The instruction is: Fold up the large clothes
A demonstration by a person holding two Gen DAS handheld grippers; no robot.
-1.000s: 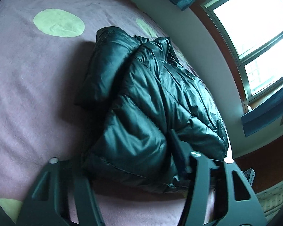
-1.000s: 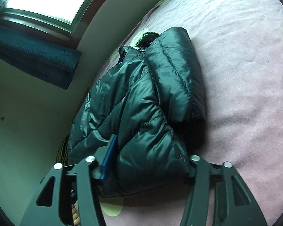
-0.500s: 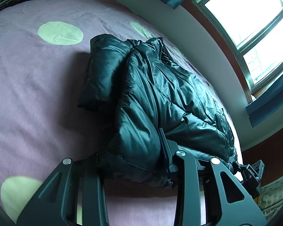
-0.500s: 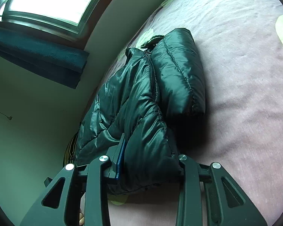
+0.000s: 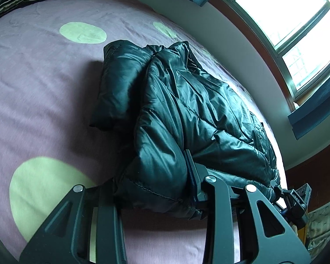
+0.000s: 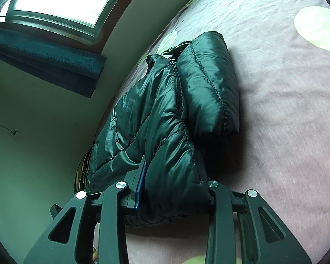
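Both tools have tightened on the jacket's (image 5: 187, 114) near hem since a second ago: left tool (image 5: 151, 189) and right tool (image 6: 176, 189) each pinch padding, bed-side of the window (image 5: 292, 33), ready to fold.

The left gripper (image 5: 156, 189) is matte black plastic: two broad triangular finger arms with triangular cut-outs, each fixed by round silver screws. A blue pad lines its inner finger at 3 o'clock. The right gripper (image 6: 176, 189) has the same black arms, silver screws and a blue pad at 9 o'clock. Bare skin shows at 7 o'clock below it.
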